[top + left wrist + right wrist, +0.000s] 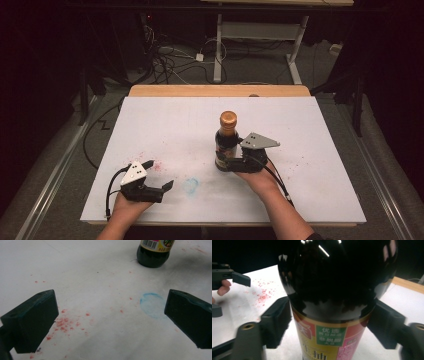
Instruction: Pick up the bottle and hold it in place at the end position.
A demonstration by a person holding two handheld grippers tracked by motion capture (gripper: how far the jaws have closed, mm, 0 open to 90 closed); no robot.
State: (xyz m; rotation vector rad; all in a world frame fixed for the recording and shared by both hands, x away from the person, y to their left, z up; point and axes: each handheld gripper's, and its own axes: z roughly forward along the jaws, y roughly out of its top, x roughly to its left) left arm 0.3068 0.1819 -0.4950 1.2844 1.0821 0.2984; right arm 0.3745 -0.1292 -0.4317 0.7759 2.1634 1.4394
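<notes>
A dark sauce bottle [227, 142] with a copper cap stands upright near the middle of the white table top [300, 130]. My right gripper [223, 163] comes in from the right and is shut on the bottle's lower body. In the right gripper view both black pads [278, 320] press the bottle [332, 290] just above its red and yellow label. My left gripper [158, 174] rests near the front left, open and holding nothing. Its jaws stand wide apart in the left gripper view [111, 315], with the bottle's base [152, 255] farther off.
A blue ring stain [190, 185] and red specks [157, 166] mark the board between the two hands. A wooden edge [220, 90] runs along the far side. Cables [170, 60] and a desk frame [260, 30] lie on the floor beyond.
</notes>
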